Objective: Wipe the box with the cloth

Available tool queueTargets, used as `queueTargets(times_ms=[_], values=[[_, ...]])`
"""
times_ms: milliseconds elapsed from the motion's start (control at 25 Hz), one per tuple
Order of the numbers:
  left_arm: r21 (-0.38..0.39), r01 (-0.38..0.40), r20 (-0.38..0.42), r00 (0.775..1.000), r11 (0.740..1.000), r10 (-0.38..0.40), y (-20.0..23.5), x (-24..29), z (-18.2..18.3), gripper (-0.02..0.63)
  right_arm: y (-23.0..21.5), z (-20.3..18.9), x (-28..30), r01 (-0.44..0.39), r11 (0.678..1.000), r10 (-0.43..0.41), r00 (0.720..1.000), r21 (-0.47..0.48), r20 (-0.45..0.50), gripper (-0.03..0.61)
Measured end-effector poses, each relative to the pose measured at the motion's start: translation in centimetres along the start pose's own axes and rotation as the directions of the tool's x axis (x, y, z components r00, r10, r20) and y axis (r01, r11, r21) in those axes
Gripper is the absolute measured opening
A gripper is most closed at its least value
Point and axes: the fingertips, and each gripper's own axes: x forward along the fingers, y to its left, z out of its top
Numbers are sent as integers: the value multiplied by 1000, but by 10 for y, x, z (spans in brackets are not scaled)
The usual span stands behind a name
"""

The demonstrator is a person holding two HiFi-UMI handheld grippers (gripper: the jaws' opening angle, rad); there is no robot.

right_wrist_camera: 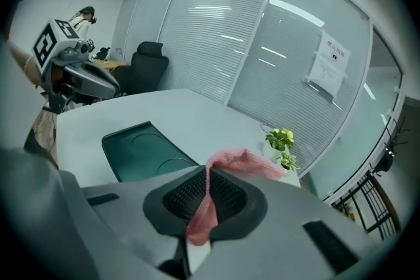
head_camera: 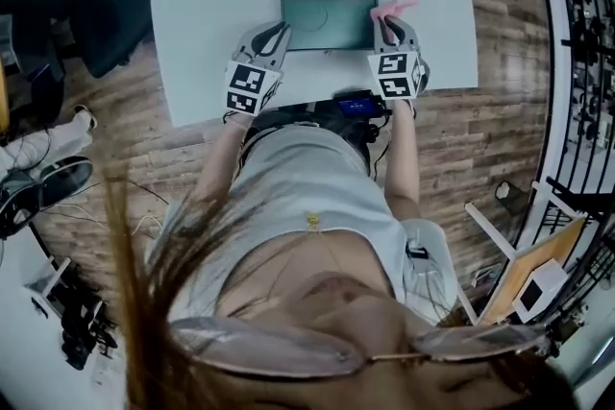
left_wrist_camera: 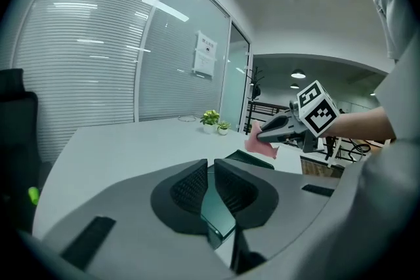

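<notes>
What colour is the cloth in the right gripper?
The cloth is pink, clearest in the right gripper view.

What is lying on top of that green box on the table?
Nothing lies on the box: its top shows only two round outlines. The left gripper clamps one edge, hiding that bit. The pink cloth is held in the right gripper.

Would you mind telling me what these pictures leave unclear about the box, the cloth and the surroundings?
- Box: how much of its edge the shut left claw grips; left gripper view, the claw's own body hides it.
- Cloth: its full size; right gripper view, bunched in the shut right claw, lower end behind it.
- Notice: print too small, both gripper views.
</notes>
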Motion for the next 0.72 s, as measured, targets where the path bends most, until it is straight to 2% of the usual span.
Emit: queueTargets(times_ms=[160,440,520,720], values=[[-9,-24,-35,999,1000,23,3,5,-19,35,2,-10,13,-18,999,16,999,-43,-52,26],[-24,-51,-88,995,998,49,6,18,-46,42,5,-21,41,-54,997,48,993,-57,-106,26],[-26,-54,-105,993,998,51,6,21,-53,117,7,-26,48,-62,997,55,991,-51,-122,26],[-53,-31,-135,991,998,23,0,28,-69,138,13,-34,61,-89,995,80,985,-47,-156,26]])
